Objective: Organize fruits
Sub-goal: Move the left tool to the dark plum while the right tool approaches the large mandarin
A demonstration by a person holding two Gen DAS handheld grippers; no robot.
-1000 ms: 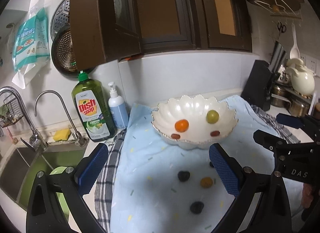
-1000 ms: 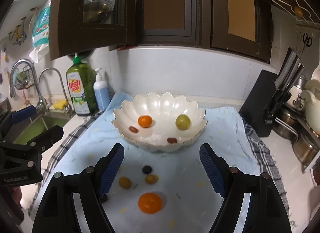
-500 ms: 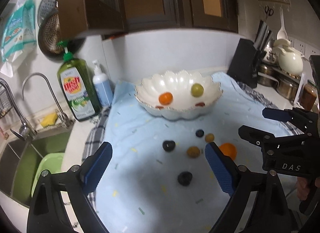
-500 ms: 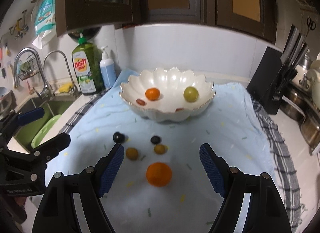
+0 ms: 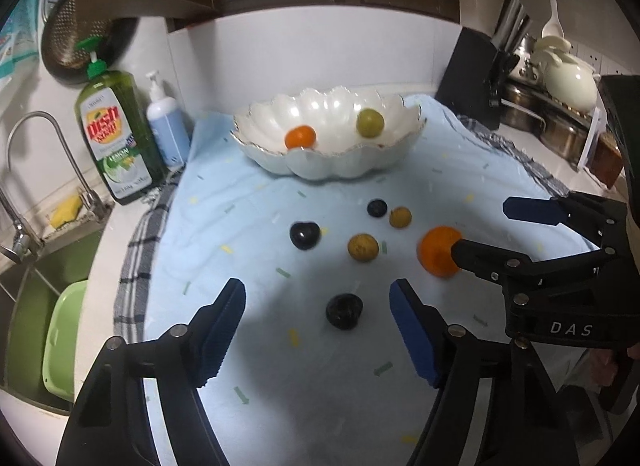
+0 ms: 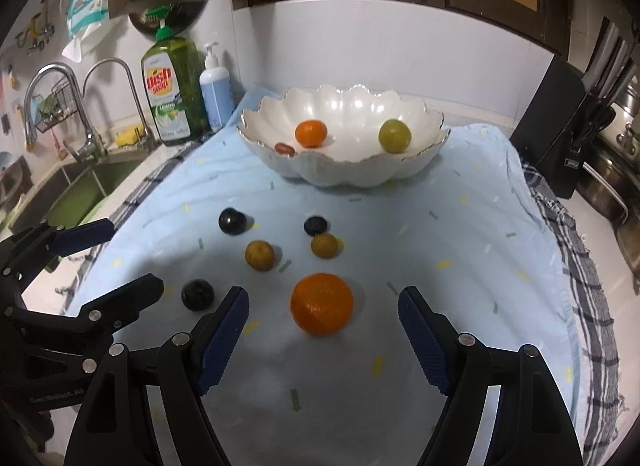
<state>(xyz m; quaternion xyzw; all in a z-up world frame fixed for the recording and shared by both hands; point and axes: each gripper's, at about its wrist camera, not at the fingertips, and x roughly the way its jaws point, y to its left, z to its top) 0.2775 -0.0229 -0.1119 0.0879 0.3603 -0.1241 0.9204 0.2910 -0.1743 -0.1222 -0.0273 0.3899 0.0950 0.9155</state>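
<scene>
On a light blue cloth (image 5: 248,193), a dark plum (image 5: 344,310) is seen just ahead of the left gripper (image 5: 318,328), whose blue-padded jaws are spread wide and hold nothing. An orange (image 5: 437,252) is partly covered by the right gripper (image 5: 492,231), likewise spread. A scalloped white bowl (image 5: 344,163) stands behind.
</scene>
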